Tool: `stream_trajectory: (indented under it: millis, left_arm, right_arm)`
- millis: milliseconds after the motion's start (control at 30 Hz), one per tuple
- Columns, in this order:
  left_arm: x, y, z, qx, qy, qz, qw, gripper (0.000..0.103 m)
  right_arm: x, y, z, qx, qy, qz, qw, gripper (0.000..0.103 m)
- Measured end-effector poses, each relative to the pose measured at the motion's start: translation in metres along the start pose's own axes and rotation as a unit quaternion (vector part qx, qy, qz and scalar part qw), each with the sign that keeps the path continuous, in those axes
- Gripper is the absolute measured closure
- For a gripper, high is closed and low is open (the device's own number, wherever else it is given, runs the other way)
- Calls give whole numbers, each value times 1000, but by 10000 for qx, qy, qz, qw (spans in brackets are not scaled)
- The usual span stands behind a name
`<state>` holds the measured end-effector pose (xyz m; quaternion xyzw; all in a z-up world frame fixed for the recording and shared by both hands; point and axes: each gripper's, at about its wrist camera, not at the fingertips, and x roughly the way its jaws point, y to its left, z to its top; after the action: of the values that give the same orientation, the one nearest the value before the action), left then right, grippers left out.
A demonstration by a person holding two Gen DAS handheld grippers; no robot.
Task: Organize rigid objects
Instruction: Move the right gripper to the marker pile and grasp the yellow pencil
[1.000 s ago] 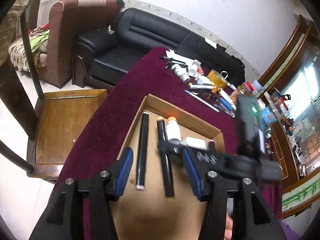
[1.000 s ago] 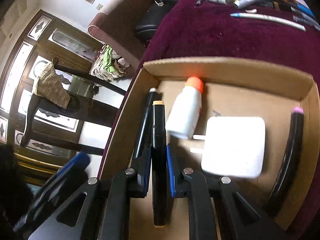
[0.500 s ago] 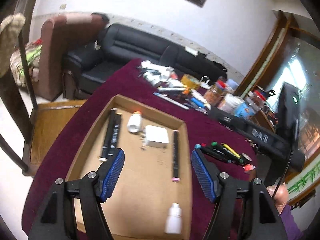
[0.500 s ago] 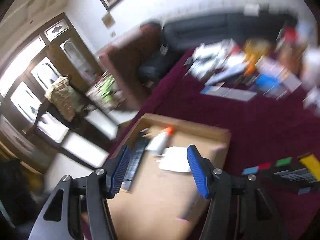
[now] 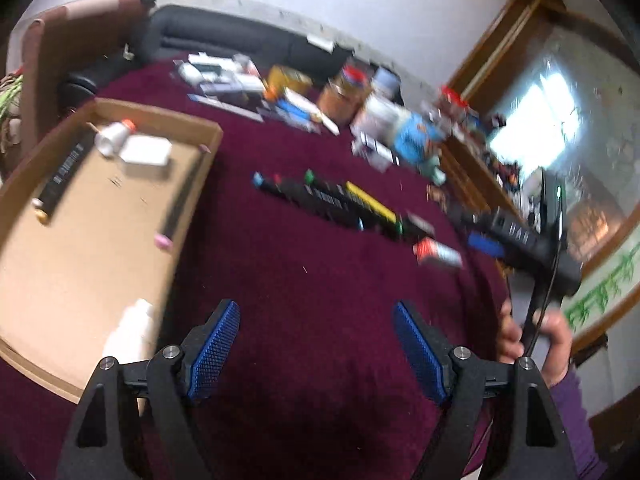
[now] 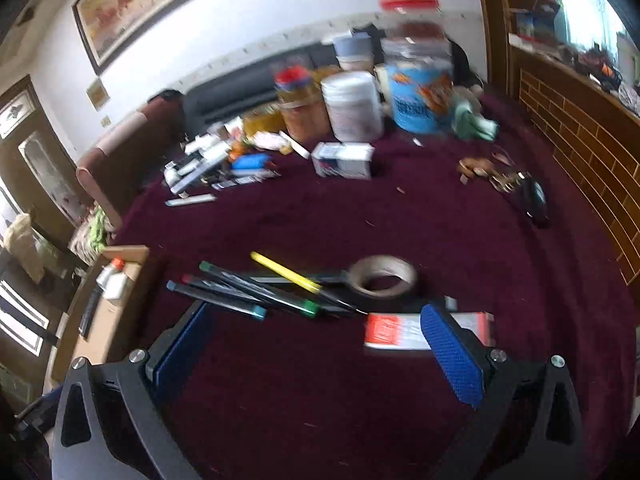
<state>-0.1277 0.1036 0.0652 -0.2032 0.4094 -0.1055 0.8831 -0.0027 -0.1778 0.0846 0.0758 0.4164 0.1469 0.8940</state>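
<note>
Maroon cloth table (image 6: 460, 240), sofa (image 5: 240, 40) behind: cardboard tray (image 5: 172, 118) at left edge, markers (image 6: 256, 288) loose mid-table beside tape roll (image 6: 382, 280); left gripper (image 5: 316, 348) and right gripper (image 6: 320, 344) both opening, jaws empty.

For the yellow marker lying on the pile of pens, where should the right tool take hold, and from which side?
Probably the far, raised end of the yellow marker, from above, pads across its width. That end shows clear of the black pens; its near end meets the tape roll. The right tool is opening, empty.
</note>
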Motion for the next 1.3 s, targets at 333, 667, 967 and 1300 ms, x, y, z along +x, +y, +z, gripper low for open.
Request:
stream_trajectory:
  millis: [333, 667, 967, 1300]
  left_arm:
    - [-5, -1, -10, -56, -40, 290, 9996, 21]
    - [-7, 17, -12, -185, -41, 196, 9996, 21]
    - [6, 21, -14, -191, 161, 115, 9996, 21]
    - [6, 18, -9, -97, 121, 141, 9998, 21]
  right_arm:
    - [64, 57, 24, -503, 472, 606, 9958, 0]
    - [115, 80, -5, -50, 2103, 1964, 9577, 0]
    - [74, 74, -19, -88, 1451, 1296, 9809, 0]
    - [46, 103, -68, -1093, 1008, 134, 9888, 54]
